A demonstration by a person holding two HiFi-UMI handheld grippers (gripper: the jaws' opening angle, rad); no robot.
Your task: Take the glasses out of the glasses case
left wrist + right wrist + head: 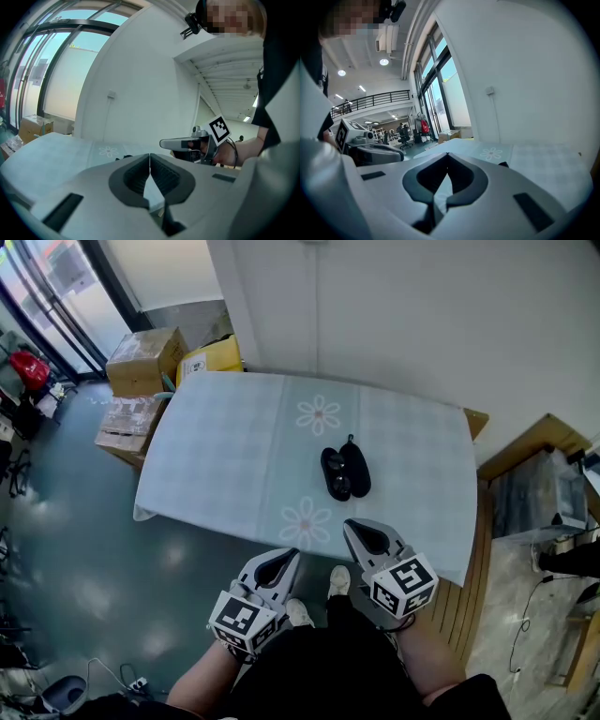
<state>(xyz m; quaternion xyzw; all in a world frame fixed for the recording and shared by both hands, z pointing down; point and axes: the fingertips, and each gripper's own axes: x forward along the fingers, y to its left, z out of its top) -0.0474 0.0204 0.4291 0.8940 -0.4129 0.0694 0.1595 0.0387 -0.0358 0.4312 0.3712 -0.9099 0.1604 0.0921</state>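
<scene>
Left gripper (279,563) and right gripper (364,535), bottom centre: both pressed together, empty. Glasses case (345,472) mid-frame looks open. Spread jaws, pin case with left, lift glasses by bridge.

A table covered by a pale blue checked tablecloth (225,456) fills the middle of the head view, with one flower motif (319,414) near its far edge and another (305,521) near its front edge. At the upper left, a cardboard box (142,360) stands beside a yellow box (211,358), with a taped box (127,423) below them. A red object (30,368) sits at the far left on the glossy grey-green floor (84,559). A white wall (422,315) runs behind.
</scene>
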